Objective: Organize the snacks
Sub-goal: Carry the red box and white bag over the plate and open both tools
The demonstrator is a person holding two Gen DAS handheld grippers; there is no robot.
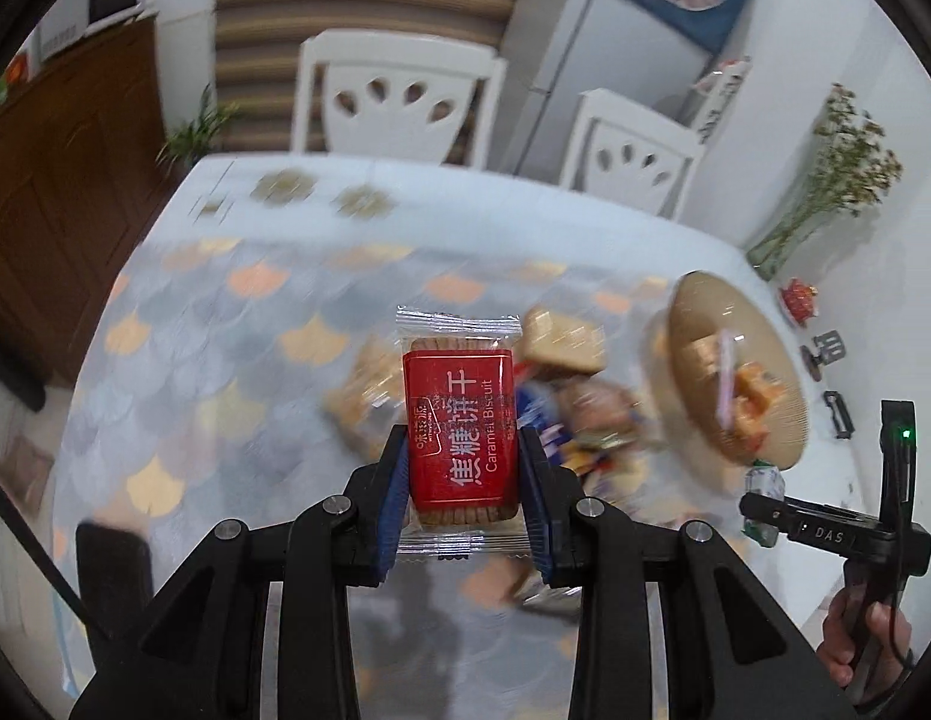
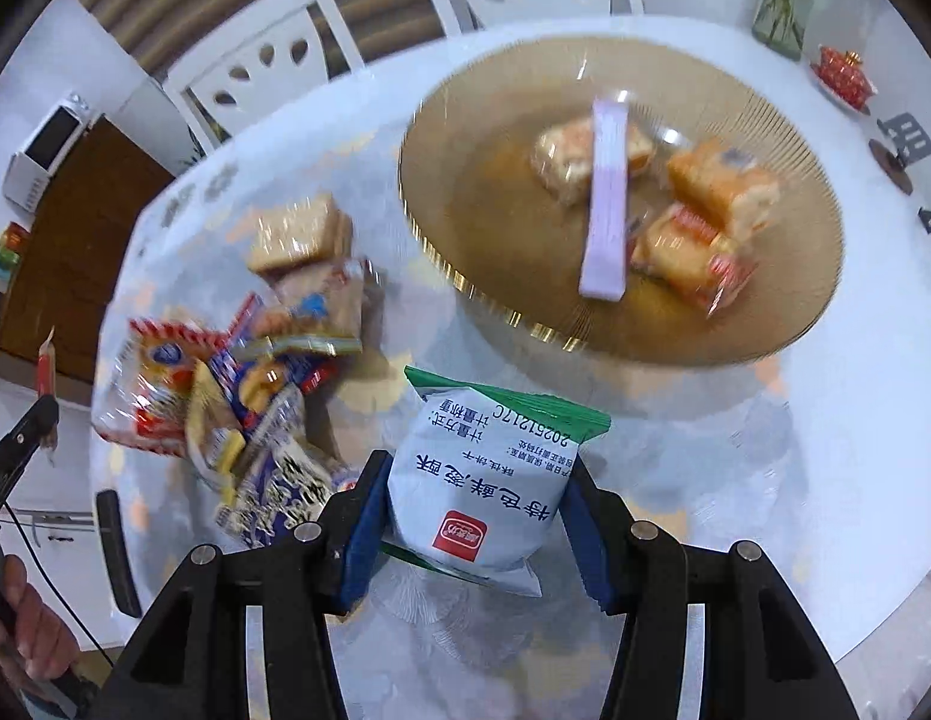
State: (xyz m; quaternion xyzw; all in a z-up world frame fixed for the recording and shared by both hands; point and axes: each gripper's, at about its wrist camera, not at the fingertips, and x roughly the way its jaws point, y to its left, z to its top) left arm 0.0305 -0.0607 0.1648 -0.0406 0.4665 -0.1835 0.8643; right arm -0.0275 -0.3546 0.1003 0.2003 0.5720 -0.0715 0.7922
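Red biscuit packet [image 1: 459, 441], centre of the left wrist view: white print "焦糖饼干", with "Caramel Biscuit" beside it.

Black bar of the other hand-held gripper [image 1: 825, 531], lower right of the same view: "DAS".

Pale blue snack bag [image 2: 486, 480], lower centre of the right wrist view, print upside down: "20251217C", large Chinese characters, red square logo; smaller lines illegible.

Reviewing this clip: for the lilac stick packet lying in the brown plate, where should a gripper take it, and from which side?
Grip the lilac stick packet across its narrow width near mid-length, coming from above. It lies flat over a wrapped cake in the brown plate, so its long edges are free, while the raised rim would likely block a low sideways approach.
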